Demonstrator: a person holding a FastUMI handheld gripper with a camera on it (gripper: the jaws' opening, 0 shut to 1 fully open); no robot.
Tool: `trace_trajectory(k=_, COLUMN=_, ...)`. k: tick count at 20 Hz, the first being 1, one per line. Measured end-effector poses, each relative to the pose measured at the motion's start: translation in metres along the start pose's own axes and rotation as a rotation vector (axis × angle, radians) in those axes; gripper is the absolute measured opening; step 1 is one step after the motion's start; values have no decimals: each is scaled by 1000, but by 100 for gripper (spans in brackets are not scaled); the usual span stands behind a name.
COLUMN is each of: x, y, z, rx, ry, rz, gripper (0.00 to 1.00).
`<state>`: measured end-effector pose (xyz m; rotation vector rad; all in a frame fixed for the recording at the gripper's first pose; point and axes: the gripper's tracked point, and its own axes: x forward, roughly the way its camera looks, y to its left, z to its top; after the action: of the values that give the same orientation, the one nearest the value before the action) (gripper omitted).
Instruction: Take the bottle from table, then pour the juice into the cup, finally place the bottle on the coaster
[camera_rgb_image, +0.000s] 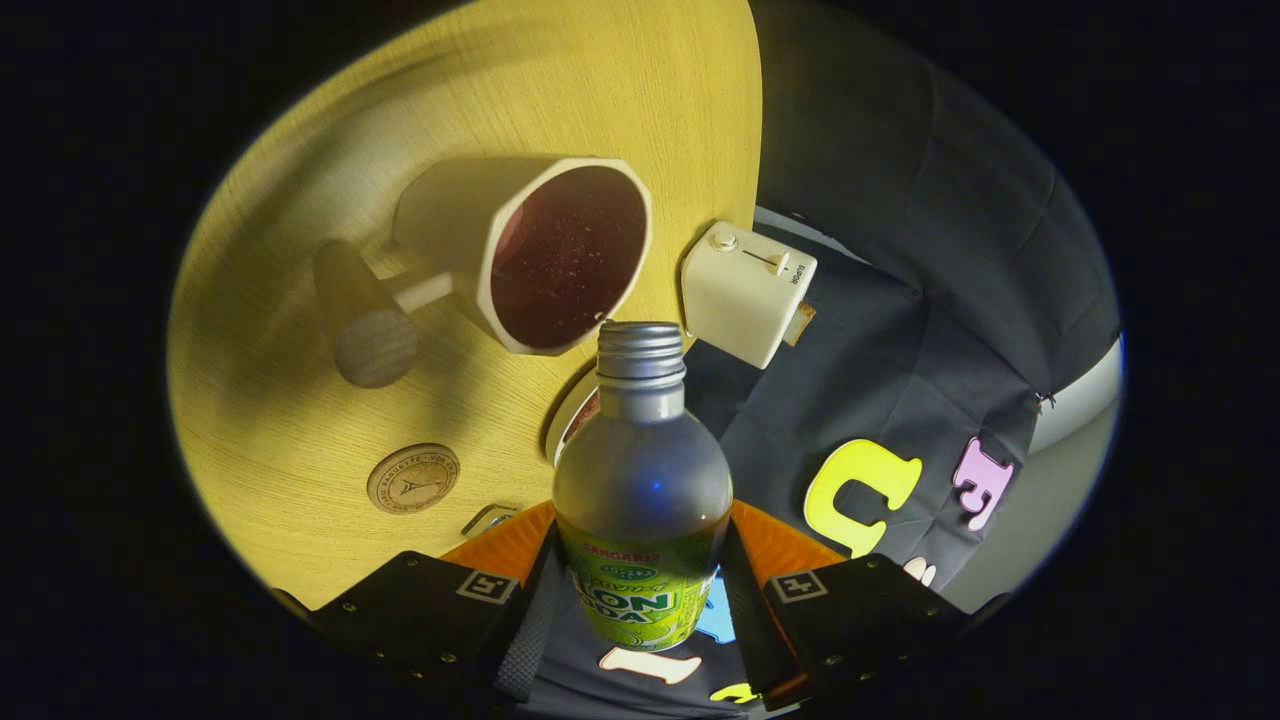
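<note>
My gripper (640, 590) is shut on a silver bottle (642, 470) with a green label, both fingers pressing its lower body. The bottle is tipped, and its open threaded neck (640, 352) points toward the rim of a white cup (520, 250). The cup has a wooden handle (365, 320) and holds dark red juice (568, 258). It stands on the yellow wooden table (330, 170) just beyond the bottle's mouth. A round wooden coaster (412, 478) lies on the table ahead of my left finger (420, 600), apart from the cup.
A small white box-shaped appliance (748, 290) with a slider sits at the table's edge, right of the cup. A round white-rimmed object (572, 412) shows partly behind the bottle. The booth's black cloth wall (900, 250) lies past the table edge.
</note>
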<state>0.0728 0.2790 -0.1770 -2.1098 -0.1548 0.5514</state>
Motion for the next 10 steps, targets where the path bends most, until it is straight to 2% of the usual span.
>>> trace_trajectory(k=5, x=0, y=2, z=-1, rx=25, ry=0, rz=0, gripper=77)
trace_trajectory(k=10, x=1, y=12, z=0, rx=103, ry=-5, rz=29, gripper=77)
